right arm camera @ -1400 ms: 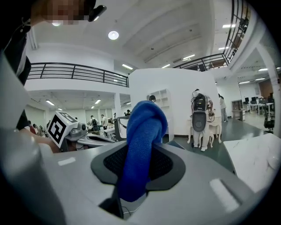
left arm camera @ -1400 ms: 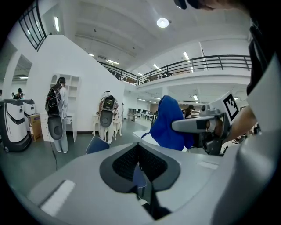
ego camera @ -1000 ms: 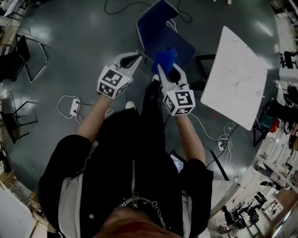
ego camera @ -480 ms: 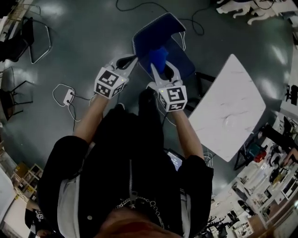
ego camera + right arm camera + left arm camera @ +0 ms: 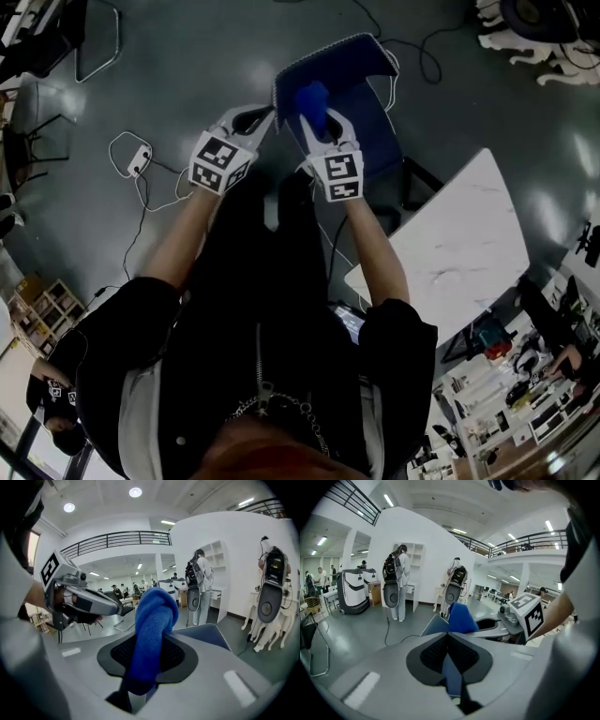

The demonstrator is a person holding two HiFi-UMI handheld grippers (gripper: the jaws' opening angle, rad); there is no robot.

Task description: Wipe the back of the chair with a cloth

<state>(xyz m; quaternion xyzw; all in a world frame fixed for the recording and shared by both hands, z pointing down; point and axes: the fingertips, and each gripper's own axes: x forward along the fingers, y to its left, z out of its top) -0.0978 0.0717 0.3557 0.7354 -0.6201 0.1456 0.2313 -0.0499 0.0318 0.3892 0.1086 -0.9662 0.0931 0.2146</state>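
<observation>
A blue chair (image 5: 375,122) stands in front of me, its backrest (image 5: 333,58) nearest my hands in the head view. My left gripper (image 5: 269,114) is shut on the backrest's stitched edge (image 5: 452,679), the blue fabric pinched between its pads. My right gripper (image 5: 315,129) is shut on a blue cloth (image 5: 311,99), whose bunched end rests against the backrest close beside the left gripper. In the right gripper view the cloth (image 5: 152,630) rises out of the jaws, with the backrest (image 5: 206,634) behind it. The left gripper view also shows the cloth (image 5: 461,617).
A white table (image 5: 469,244) stands to the right of the chair. Cables and a power strip (image 5: 138,161) lie on the grey floor at left. Black chairs (image 5: 89,37) stand at far left. People with backpacks (image 5: 396,585) stand by white shelves.
The head camera has swung, shifting chair and table in view. The right gripper with the cloth has moved left along the backrest, closer to the left gripper, which stays clamped on the edge.
</observation>
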